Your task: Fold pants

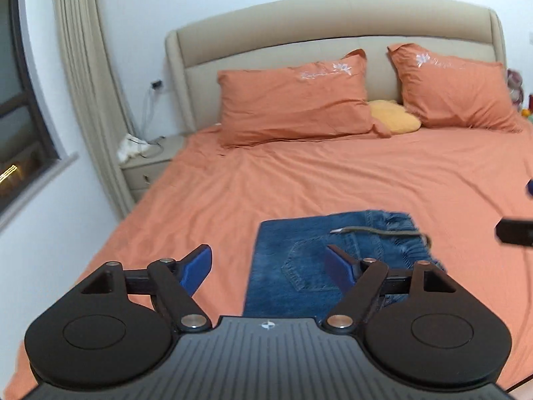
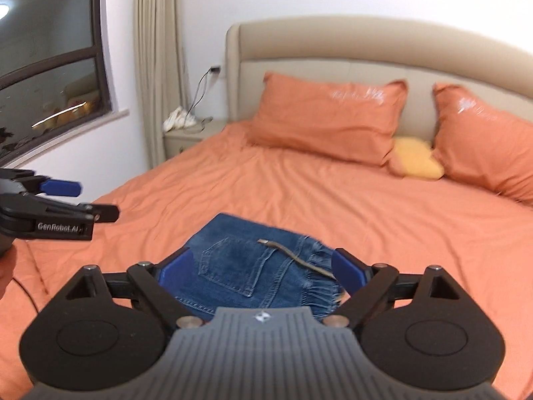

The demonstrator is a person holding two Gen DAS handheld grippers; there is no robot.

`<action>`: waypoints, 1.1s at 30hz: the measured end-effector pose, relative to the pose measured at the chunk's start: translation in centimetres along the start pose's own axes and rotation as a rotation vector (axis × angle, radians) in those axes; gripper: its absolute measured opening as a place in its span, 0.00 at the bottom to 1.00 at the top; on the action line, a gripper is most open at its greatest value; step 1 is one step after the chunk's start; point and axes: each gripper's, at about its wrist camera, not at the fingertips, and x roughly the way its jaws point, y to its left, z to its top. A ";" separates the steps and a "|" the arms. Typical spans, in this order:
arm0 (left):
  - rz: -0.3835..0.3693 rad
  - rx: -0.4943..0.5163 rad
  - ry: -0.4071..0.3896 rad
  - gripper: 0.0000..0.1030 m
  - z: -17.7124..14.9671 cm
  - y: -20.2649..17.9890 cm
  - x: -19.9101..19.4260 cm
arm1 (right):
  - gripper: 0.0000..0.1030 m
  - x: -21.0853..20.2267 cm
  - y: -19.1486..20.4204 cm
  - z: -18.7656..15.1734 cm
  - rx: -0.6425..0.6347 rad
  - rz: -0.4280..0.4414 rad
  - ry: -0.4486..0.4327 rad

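At far left w/ the wall, a dark window and beige curtain stand beside a nightstand that carries a white bundle & a cable running up to a wall socket. Next comes the bed under an orange sheet, w/ a padded beige headboard at the back. My left hand-held gripper hangs over the near part of the bed, blue pads spread wide w/ nothing between them; in the right wrist view it shows at the left edge, apart from the cloth. Just right of centre the folded pants, blue denim, lie flat on the sheet near the foot end, back pocket up, gathered waistband toward the right, w/ a brownish drawstring lying across it. My right hand-held gripper hovers above them, pads also wide apart, not touching the denim. Further back, two orange pillows lean on the headboard, and a small yellow cushion sits tucked between them. At far right edge, some small items I can't make out.
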 end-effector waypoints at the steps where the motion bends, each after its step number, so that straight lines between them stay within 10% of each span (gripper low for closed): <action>1: 0.021 0.019 -0.008 0.87 -0.4 -0.5 -0.4 | 0.86 -0.7 0.3 -0.6 0.005 -0.018 -0.012; 33: -0.021 -0.109 0.244 0.88 -6.4 -2.4 2.9 | 0.86 3.9 2.1 -7.4 0.131 -0.094 0.115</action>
